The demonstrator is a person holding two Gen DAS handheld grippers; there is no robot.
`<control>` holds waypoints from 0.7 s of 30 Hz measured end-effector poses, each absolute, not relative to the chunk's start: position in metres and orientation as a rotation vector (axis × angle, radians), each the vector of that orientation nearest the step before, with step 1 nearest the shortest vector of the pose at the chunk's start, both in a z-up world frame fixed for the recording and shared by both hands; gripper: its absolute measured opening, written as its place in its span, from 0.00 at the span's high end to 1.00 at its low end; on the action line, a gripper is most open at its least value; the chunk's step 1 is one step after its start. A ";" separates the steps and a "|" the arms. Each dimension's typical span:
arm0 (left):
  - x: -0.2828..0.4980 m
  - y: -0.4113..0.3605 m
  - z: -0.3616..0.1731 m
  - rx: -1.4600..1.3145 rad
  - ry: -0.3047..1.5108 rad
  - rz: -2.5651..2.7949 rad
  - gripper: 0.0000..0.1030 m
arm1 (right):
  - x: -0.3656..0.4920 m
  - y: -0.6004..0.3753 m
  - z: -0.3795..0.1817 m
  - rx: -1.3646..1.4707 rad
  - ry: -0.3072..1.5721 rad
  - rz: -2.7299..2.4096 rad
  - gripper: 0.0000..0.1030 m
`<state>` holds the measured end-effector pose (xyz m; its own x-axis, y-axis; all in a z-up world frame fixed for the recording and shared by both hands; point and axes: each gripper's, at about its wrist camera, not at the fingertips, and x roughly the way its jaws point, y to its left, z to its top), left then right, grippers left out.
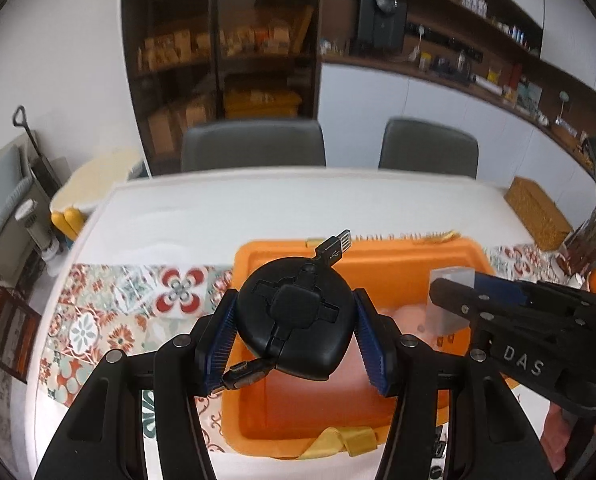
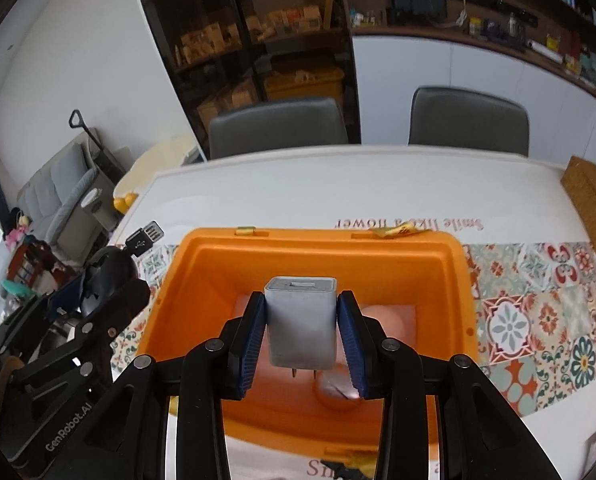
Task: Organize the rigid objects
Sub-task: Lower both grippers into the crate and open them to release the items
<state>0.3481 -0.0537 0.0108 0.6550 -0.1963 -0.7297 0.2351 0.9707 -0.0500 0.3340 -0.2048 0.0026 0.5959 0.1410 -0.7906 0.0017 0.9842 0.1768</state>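
Note:
An open orange box stands on the table. My left gripper is shut on a black round retractable USB cable reel, held above the box's left part; the reel also shows in the right wrist view. My right gripper is shut on a white wall charger plug, prongs pointing back, held over the box's middle. In the left wrist view the charger shows at the right. A small round pale object lies on the box floor.
The white table carries a patterned tile runner. A woven brown box sits at the far right. Two grey chairs stand behind the table. Yellow straps hang at the box's near rim.

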 end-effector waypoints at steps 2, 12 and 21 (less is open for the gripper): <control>0.358 -0.057 0.003 0.053 0.862 -0.244 0.46 | 0.344 -0.207 -0.006 0.175 0.967 0.082 0.64; 0.387 -0.080 -0.031 0.144 0.988 -0.261 0.46 | 0.385 -0.210 -0.050 0.156 1.118 0.081 0.64; 0.405 -0.086 -0.056 0.139 1.093 -0.241 0.46 | 0.396 -0.217 -0.075 0.168 1.190 0.059 0.64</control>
<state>0.4051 -0.0857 -0.0556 0.4373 -0.1246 -0.8906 0.2616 0.9652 -0.0066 0.3957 -0.2166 -0.0746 0.3719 0.1343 -0.9185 0.0424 0.9860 0.1614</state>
